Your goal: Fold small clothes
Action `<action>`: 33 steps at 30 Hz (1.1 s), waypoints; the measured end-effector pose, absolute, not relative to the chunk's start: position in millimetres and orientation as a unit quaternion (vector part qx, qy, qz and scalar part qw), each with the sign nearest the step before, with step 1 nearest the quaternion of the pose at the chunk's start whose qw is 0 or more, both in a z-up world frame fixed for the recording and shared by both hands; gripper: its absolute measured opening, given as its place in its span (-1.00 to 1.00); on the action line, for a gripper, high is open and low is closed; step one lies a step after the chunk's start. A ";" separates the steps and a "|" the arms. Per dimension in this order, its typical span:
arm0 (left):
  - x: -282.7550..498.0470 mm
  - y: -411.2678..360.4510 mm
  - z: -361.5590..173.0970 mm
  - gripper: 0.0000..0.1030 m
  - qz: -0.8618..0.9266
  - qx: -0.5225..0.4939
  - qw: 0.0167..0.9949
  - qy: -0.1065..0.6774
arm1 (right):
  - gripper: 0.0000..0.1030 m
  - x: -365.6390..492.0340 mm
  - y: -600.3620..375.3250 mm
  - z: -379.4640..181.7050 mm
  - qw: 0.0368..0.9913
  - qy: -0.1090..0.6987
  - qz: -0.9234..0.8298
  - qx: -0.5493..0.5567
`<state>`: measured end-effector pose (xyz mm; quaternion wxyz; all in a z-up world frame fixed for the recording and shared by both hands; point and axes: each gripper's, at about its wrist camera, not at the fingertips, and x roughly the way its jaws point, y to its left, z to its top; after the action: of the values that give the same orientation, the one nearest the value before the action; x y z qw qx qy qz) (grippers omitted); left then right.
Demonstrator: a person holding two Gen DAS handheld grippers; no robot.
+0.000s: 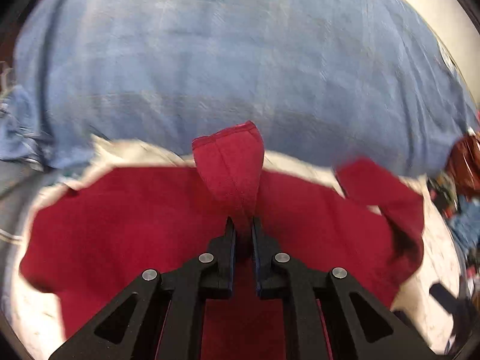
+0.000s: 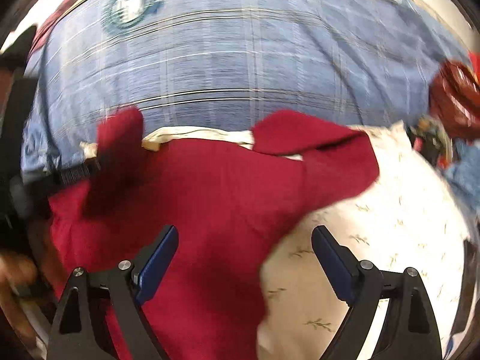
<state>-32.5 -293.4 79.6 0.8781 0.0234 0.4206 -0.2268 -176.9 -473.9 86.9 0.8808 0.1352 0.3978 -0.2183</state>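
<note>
A small dark red garment [image 1: 126, 228] lies spread on a white patterned cloth [image 1: 33, 309]. My left gripper [image 1: 242, 225] is shut on a sleeve of the red garment [image 1: 231, 165], which sticks up and forward from between the fingers. In the right wrist view the same red garment [image 2: 210, 210] fills the lower middle, with its other sleeve [image 2: 306, 138] lying out to the right. My right gripper [image 2: 244, 234] hovers open above the garment's right edge, nothing between its blue pads [image 2: 159, 258]. The left gripper [image 2: 90, 162] shows blurred at the left, holding the raised sleeve.
A blue plaid sheet [image 2: 240, 60] covers the surface beyond the garment. The white leaf-print cloth [image 2: 390, 225] lies under and to the right of it. A red shiny object [image 2: 453, 96] and a heap of mixed clothes [image 1: 462, 216] sit at the right edge.
</note>
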 end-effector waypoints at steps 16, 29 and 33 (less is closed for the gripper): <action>-54.6 -126.6 123.6 0.49 -0.044 0.101 0.928 0.357 | 0.78 -97.9 -482.1 66.8 0.880 0.410 -0.167 0.171; 3.3 -112.1 53.0 0.51 -0.018 0.041 0.890 0.454 | -0.93 -56.4 -471.0 33.4 0.875 0.448 -0.158 0.092; -16.8 -98.1 63.3 0.51 -0.016 0.028 0.900 0.435 | -0.93 -76.1 -476.5 61.4 0.896 0.404 -0.152 0.101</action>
<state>-16.8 -98.1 63.3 0.8996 0.0284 0.4354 -0.0159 -76.1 -476.5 61.4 0.8963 0.1013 0.4041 -0.1521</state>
